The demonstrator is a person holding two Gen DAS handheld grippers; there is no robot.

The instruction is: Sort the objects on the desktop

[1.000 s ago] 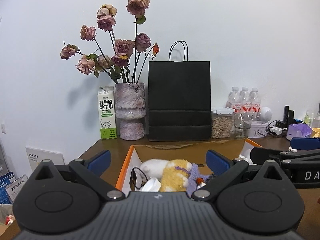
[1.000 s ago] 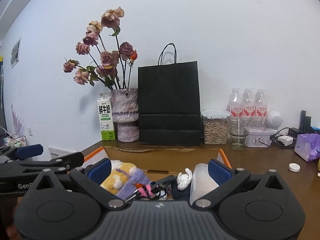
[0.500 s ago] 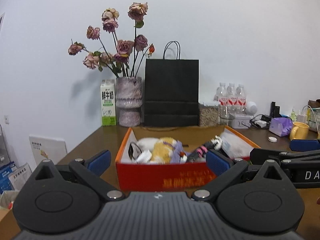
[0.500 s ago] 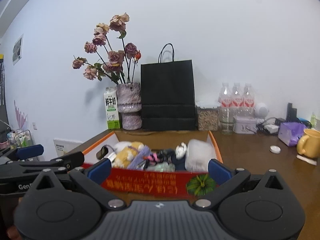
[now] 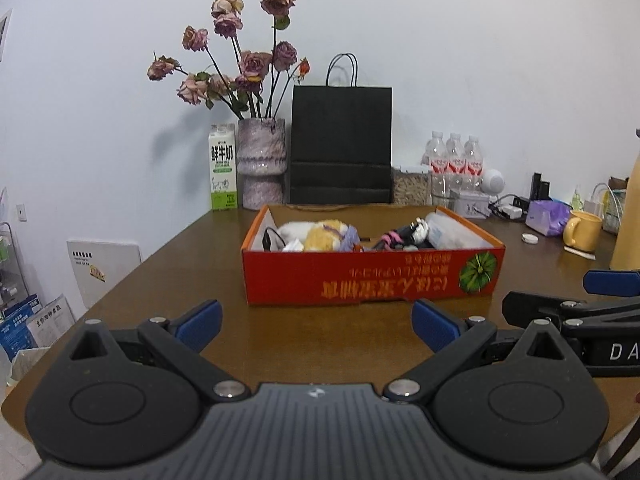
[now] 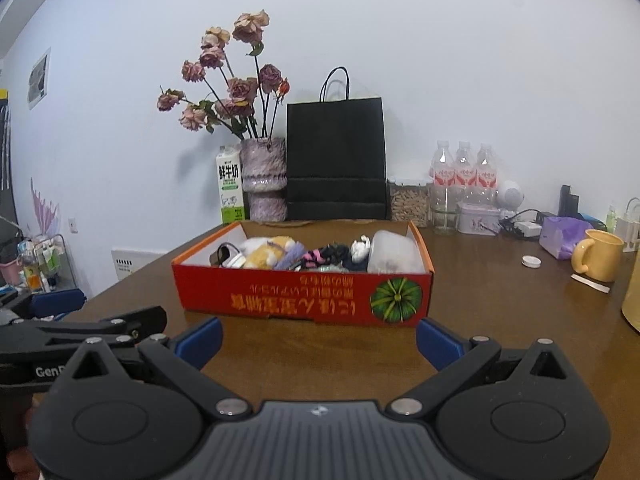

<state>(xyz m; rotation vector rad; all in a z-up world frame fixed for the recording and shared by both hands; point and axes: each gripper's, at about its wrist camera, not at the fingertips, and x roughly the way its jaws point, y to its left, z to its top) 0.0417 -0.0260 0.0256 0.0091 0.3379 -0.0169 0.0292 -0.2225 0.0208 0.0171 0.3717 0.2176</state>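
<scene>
Open red cardboard box (image 5: 372,280) with orange rim and upside-down gold lettering plus a green pumpkin print sits flat on the brown wooden table (image 5: 208,264). Inside, left side: white and yellow plush toy (image 5: 320,236) beside a purple fuzzy item (image 6: 294,254). Right side: pink-black striped item (image 6: 314,256), small white figure (image 6: 360,249), clear plastic container (image 6: 390,256).

- Both hand-held grippers have pulled back from the red box (image 5: 372,276): a second ago they hung right over its contents, now its whole front wall shows at 12 o'clock.
- A bare strip of desk (image 5: 312,344) has opened between the left hand-held gripper (image 5: 316,326) and the box.
- The right hand-held gripper (image 6: 320,338) has retreated likewise.
- A yellow mug (image 6: 598,255) has come into sight at 2 o'clock.
</scene>
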